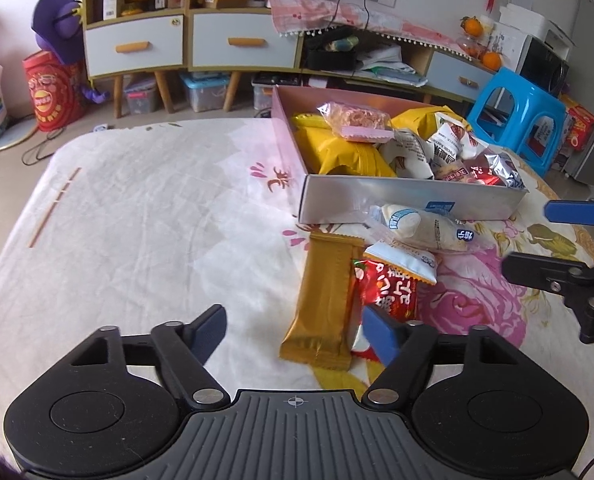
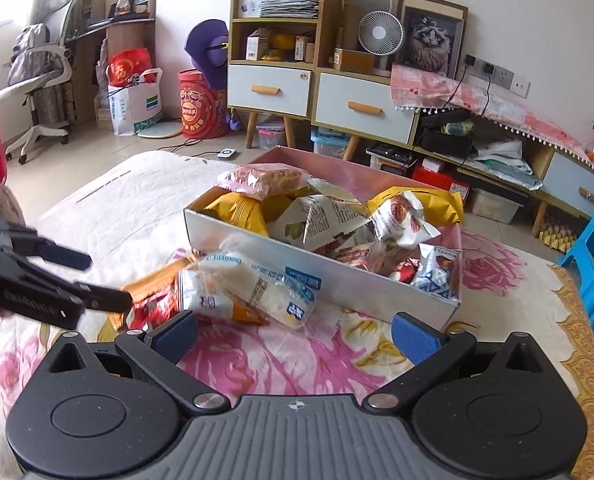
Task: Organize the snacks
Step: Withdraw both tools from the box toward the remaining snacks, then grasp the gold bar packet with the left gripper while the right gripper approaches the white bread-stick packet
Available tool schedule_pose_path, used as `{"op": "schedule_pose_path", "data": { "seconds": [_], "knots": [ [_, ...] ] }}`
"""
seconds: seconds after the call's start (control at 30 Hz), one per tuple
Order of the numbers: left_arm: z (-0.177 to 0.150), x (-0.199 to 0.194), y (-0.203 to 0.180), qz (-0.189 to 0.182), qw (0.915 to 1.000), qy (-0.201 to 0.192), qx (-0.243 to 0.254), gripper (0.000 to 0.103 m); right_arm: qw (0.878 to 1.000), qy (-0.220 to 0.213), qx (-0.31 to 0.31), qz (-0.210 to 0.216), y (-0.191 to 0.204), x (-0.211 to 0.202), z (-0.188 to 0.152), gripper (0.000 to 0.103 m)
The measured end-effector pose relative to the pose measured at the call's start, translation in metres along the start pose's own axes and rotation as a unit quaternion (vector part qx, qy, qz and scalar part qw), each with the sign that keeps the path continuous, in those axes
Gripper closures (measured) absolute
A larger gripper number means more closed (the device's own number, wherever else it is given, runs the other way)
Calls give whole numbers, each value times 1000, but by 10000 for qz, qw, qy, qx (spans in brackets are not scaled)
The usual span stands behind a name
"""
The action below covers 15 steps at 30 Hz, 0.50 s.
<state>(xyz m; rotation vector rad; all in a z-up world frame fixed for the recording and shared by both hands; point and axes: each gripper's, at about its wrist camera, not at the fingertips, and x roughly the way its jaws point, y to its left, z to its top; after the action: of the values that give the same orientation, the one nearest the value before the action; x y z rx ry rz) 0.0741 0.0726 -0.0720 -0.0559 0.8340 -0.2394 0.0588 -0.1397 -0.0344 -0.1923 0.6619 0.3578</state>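
Observation:
A silver box with a pink inside (image 1: 409, 200) (image 2: 377, 292) stands on the floral cloth, heaped with yellow, white and red snack packs. Several snacks lie in front of it: a long gold bar (image 1: 325, 296) (image 2: 157, 276), a red packet (image 1: 389, 288) (image 2: 153, 308), a white packet with an orange edge (image 1: 407, 258) and a clear pack of pale rice cakes (image 1: 417, 226) (image 2: 257, 288). My left gripper (image 1: 295, 334) (image 2: 97, 280) is open, low over the cloth, with the gold bar's near end between its fingers and its right finger over the red packet. My right gripper (image 2: 294, 336) (image 1: 545, 240) is open and empty, just short of the clear pack.
The floral cloth (image 1: 137, 220) stretches wide to the left of the snacks. A blue plastic stool (image 1: 517, 112) stands beyond the right edge. Cabinets with drawers (image 1: 237, 40) line the far wall, with storage bins beneath and a red tin (image 1: 51, 88) on the floor.

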Motion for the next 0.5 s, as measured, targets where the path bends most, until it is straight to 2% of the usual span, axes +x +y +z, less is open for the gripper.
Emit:
{"op": "schedule_pose_path", "data": {
  "seconds": [0.3,0.5],
  "knots": [
    [5,6,-4,-308,9994,74,102,50,9980,199,564,216,11,32,18,8],
    [6,8,-5,-386,9990,167,135,62,9953,268,916,185,19,47,24,8]
  ]
}}
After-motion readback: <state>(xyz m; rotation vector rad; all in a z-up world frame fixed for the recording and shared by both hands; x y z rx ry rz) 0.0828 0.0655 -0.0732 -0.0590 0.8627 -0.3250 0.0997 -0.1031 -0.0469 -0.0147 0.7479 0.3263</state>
